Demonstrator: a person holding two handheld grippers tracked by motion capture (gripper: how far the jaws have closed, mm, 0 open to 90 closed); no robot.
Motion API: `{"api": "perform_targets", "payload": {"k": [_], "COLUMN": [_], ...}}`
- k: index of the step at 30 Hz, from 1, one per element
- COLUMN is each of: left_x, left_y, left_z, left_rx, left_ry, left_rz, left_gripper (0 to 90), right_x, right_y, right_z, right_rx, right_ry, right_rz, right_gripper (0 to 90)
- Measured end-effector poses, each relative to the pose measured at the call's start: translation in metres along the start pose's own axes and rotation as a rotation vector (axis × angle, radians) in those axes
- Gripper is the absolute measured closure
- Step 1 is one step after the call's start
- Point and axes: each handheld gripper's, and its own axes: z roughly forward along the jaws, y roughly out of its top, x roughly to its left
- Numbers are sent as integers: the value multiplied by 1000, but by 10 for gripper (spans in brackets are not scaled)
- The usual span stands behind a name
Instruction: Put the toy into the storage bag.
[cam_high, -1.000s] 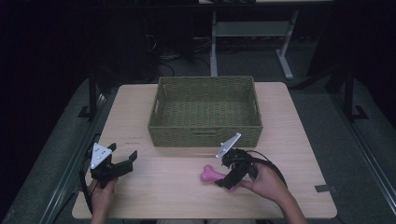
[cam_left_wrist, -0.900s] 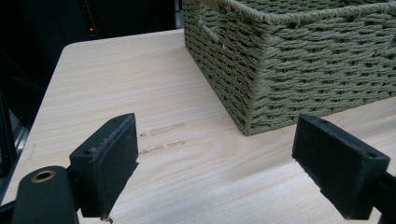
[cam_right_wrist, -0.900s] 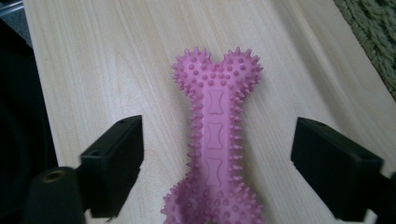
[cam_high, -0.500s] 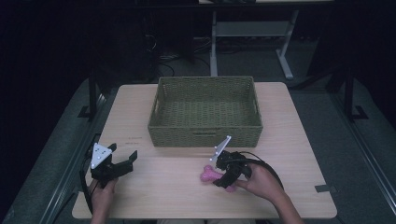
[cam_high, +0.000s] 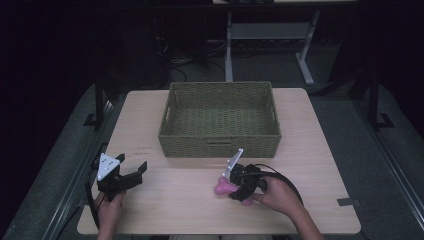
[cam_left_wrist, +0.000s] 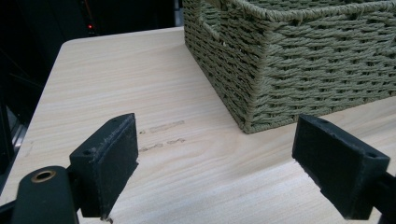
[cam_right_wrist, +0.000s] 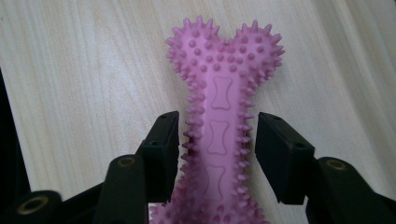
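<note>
Near table's (cam_high: 320, 150) front edge, right gripper (cam_right_wrist: 217, 140) fingers closing around pink bone toy (cam_right_wrist: 222, 121)

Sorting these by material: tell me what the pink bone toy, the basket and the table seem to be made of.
Pink bone toy: probably soft rubber or silicone, matte, moulded with small spikes and embossed bone shapes.
Basket: woven cord or twisted paper rope, olive-green, matte; the braid shows clearly.
Table: pale wood or wood-look laminate, smooth, with visible grain lines.
</note>
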Motion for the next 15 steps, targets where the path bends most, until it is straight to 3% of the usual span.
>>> {"api": "perform_targets", "payload": {"k": [10, 13, 15], "left_x": [1, 0, 1], "left_y": [0, 0, 0], "left_z": [0, 0, 0], "left_rx": [0, -1, 0], "left_ry": [1, 0, 0], "left_rz": [-1, 0, -2], "left_gripper": [138, 139, 139], "right_x": [2, 3, 2], "right_y": [1, 3, 4], "right_z": [3, 1, 0], "right_rx": [20, 40, 39], "right_ry": [-7, -28, -16], "right_rz": [-26, -65, -70], "right_gripper": [564, 580, 581]}}
